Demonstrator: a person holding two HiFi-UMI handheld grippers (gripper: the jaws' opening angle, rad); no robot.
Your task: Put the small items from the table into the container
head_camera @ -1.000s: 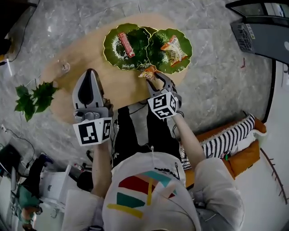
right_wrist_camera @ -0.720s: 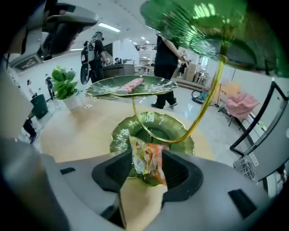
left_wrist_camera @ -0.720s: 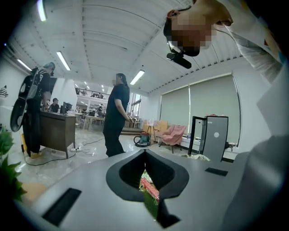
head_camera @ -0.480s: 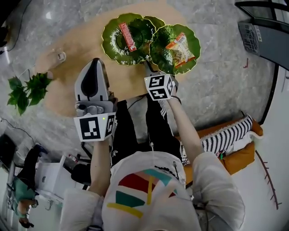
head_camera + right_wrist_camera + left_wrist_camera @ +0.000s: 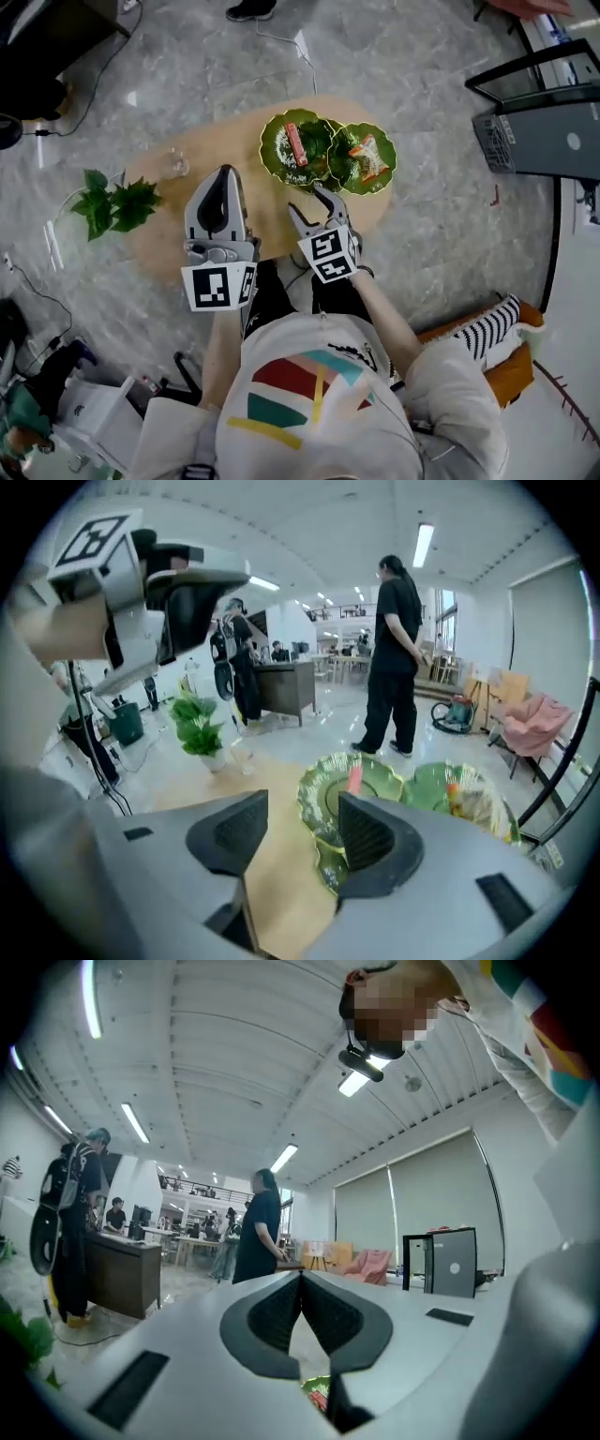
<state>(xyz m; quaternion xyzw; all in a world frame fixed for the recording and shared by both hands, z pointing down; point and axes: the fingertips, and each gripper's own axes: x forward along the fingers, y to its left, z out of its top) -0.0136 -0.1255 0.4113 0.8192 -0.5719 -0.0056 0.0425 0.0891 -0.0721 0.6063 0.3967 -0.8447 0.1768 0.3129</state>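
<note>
Two green leaf-shaped dishes [image 5: 312, 159] [image 5: 330, 803] sit at the far end of the oval wooden table [image 5: 187, 234]. In the left dish lies a red snack bar [image 5: 296, 142] [image 5: 354, 778]; the right dish [image 5: 384, 173] holds a clear snack packet [image 5: 368, 157] [image 5: 473, 803]. My right gripper [image 5: 309, 199] [image 5: 295, 832] hangs above the table just short of the dishes, jaws open with nothing between them. My left gripper [image 5: 225, 176] [image 5: 301, 1283] is raised left of it, pointing level, its pads closed together and empty.
A small glass [image 5: 175, 164] stands on the table's left end. A potted plant [image 5: 112, 202] is on the floor to the left. A black screen [image 5: 539, 117] stands at the right, a striped cushion [image 5: 487, 326] on an orange seat behind. A person [image 5: 394, 658] stands beyond the table.
Both grippers have risen well off the table and the whole view has pulled back. The right jaws opened; the orange packet that was at their tips is no longer between them.
</note>
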